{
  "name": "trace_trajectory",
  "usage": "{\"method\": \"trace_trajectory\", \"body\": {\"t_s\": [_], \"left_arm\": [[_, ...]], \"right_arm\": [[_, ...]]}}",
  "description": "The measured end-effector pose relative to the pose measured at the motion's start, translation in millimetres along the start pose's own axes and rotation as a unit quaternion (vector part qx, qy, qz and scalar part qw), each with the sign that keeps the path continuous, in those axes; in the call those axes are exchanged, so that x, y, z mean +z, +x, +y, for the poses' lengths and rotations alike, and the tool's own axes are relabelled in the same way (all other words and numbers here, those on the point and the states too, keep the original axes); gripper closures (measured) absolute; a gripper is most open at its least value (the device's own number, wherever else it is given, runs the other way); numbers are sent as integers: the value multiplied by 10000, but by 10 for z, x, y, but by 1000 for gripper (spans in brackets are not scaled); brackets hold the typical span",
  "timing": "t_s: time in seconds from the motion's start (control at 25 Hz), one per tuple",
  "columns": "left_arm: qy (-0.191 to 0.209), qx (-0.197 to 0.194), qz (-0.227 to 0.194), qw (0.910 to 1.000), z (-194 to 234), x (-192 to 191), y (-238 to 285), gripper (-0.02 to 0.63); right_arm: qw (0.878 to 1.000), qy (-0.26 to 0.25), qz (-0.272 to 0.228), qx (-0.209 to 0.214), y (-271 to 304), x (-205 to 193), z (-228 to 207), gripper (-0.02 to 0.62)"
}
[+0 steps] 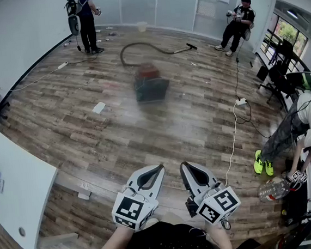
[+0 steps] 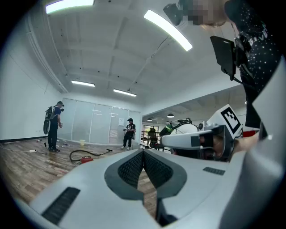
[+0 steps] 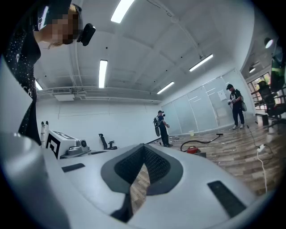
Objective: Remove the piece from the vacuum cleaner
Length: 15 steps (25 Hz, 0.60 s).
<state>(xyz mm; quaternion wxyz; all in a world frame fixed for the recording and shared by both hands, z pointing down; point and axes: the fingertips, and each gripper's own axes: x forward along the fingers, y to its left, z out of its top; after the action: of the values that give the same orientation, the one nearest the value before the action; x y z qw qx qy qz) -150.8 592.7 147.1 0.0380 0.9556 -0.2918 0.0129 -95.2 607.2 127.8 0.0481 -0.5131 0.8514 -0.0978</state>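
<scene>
The vacuum cleaner (image 1: 151, 84), a dark body with a red top, sits on the wooden floor far ahead of me. Its grey hose (image 1: 137, 44) loops back to a floor nozzle (image 1: 190, 46). Low in the head view, my left gripper (image 1: 160, 168) and right gripper (image 1: 184, 166) are side by side close to my body, both shut and empty, several steps short of the vacuum. The left gripper view has the red vacuum cleaner (image 2: 86, 159) small beyond the shut left gripper (image 2: 143, 152). In the right gripper view the vacuum cleaner (image 3: 193, 150) lies beyond the shut right gripper (image 3: 144, 146).
A white table (image 1: 19, 189) stands at my left. One person (image 1: 83, 18) stands at the back left, another (image 1: 237, 25) sits at the back right, and a third (image 1: 303, 123) bends over at the right. A white cable with a power strip (image 1: 240, 102) crosses the floor on the right. A paper scrap (image 1: 99, 107) lies at the left.
</scene>
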Motion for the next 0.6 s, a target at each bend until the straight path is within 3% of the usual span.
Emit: {"method": "trace_trajectory", "body": {"t_s": [0.28,0.6], "left_arm": [[-11,10,49,10000,206,-13,56,597],[-101,73,145,9998,494,-74,422,597]], "right_arm": [[10000,-34,45,2,180,10,-33,584],[9999,74,112,36,512,8,-397,584]]}}
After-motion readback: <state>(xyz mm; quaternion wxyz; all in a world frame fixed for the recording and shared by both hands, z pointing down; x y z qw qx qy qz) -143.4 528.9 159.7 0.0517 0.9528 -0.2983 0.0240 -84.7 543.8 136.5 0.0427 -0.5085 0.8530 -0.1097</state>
